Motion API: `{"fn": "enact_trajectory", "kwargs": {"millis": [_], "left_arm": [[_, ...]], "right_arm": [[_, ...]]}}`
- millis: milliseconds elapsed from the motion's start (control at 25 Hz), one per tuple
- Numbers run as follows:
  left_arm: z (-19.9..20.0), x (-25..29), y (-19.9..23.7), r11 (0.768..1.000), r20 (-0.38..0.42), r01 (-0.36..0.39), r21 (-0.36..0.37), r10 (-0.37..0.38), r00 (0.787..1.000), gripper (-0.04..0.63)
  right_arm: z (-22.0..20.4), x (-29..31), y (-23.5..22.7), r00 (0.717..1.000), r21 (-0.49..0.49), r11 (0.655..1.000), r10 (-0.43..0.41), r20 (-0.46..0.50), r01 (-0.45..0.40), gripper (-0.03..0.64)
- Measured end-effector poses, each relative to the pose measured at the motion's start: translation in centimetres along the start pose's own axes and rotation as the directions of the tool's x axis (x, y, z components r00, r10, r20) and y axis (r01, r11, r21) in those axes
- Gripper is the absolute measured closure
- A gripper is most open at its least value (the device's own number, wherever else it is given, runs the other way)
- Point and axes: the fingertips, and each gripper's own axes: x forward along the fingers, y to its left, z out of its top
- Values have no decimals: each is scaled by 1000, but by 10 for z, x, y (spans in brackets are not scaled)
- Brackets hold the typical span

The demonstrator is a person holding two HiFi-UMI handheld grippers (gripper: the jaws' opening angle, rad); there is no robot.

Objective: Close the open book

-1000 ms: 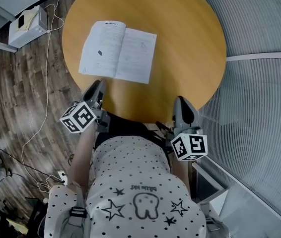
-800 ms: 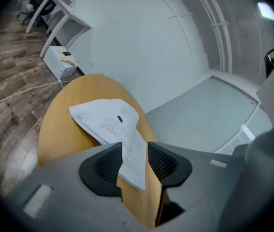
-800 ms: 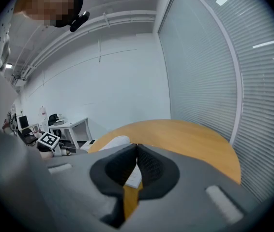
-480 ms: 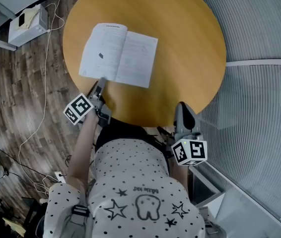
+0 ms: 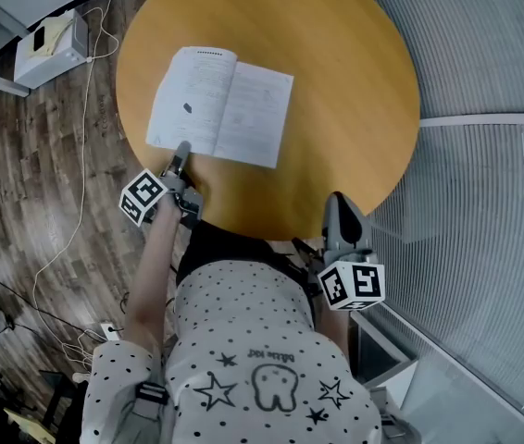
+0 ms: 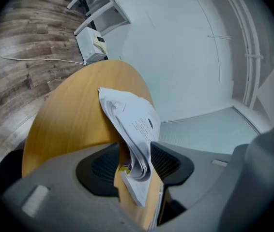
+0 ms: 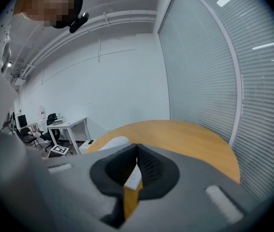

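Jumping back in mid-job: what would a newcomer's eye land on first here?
First, the white open book lying on the left part of the round wooden table. Next, the left hand-held gripper at the book's near left edge; its jaws have just been opening, with pages between them. The right hand-held gripper sits shut at the table's near edge.

Open book, white printed pages face up with a small dark mark on the left page, lies flat and slightly skewed on the round wooden table, upper left of centre in the head view.
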Motion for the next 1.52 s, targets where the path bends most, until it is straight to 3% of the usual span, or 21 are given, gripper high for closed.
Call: {"fn": "enact_trajectory", "kwargs": {"millis": [240, 480, 600, 840, 1000, 1200, 1520], "left_arm": [[19, 6, 11, 998, 68, 0, -68, 5, 998, 408], [42, 1, 16, 999, 115, -32, -1, 32, 993, 408], [46, 4, 21, 999, 123, -45, -12, 46, 991, 417], [47, 3, 24, 998, 130, -60, 27, 56, 990, 492], [46, 0, 17, 993, 142, -42, 106, 27, 990, 546], [42, -8, -6, 957, 138, -39, 288, -1, 990, 569], [41, -12, -19, 912, 126, -32, 409, -22, 992, 571]], "right_arm": [[4, 1, 3, 1000, -5, 1000, -8, 8, 8, 612], [7, -3, 8, 1000, -9, 1000, -13, 16, 13, 612], [7, -2, 7, 1000, -7, 1000, -9, 18, 10, 612], [6, 0, 6, 1000, -9, 1000, -8, 16, 8, 612], [3, 4, 2, 1000, -7, 1000, -3, 18, 3, 612], [4, 3, 2, 1000, -8, 1000, 1, 21, -1, 613], [5, 2, 4, 1000, -6, 1000, -13, 28, 13, 612]]}}
